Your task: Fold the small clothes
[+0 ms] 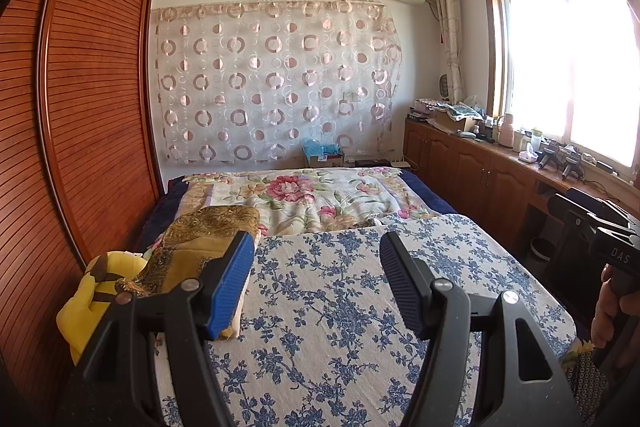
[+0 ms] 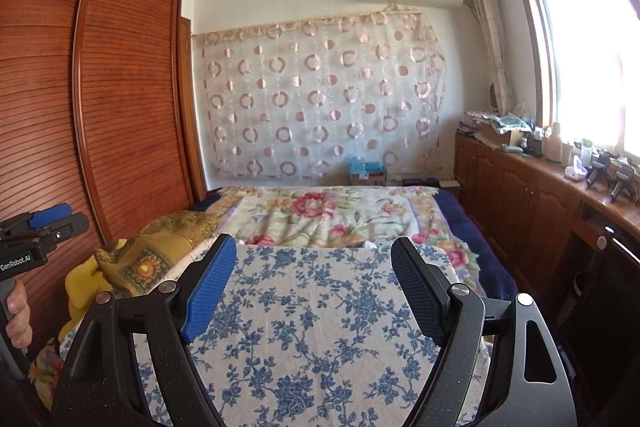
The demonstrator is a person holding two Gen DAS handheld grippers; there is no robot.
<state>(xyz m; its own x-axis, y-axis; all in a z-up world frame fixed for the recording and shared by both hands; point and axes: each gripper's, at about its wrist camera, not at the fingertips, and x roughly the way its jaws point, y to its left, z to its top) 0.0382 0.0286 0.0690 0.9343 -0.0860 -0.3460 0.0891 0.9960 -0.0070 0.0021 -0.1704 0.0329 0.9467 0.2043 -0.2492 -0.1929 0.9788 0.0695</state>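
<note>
A white cloth with blue flowers (image 1: 344, 311) lies flat across the near part of the bed, and it also fills the lower middle of the right wrist view (image 2: 320, 331). My left gripper (image 1: 317, 241) hovers over it, open, with nothing between its fingers. My right gripper (image 2: 314, 243) is open above the same cloth and also holds nothing. Each gripper appears at the edge of the other's view: the right gripper (image 1: 612, 239) and the left gripper (image 2: 40, 225), each in a person's hand. I cannot make out any small garment.
A gold patterned cushion or folded fabric (image 1: 200, 239) and a yellow soft toy (image 1: 88, 299) lie at the bed's left. A floral quilt (image 1: 312, 195) covers the far half. A slatted wooden wardrobe (image 1: 96, 87) stands left; a cluttered wooden counter (image 1: 500, 155) runs under the window on the right.
</note>
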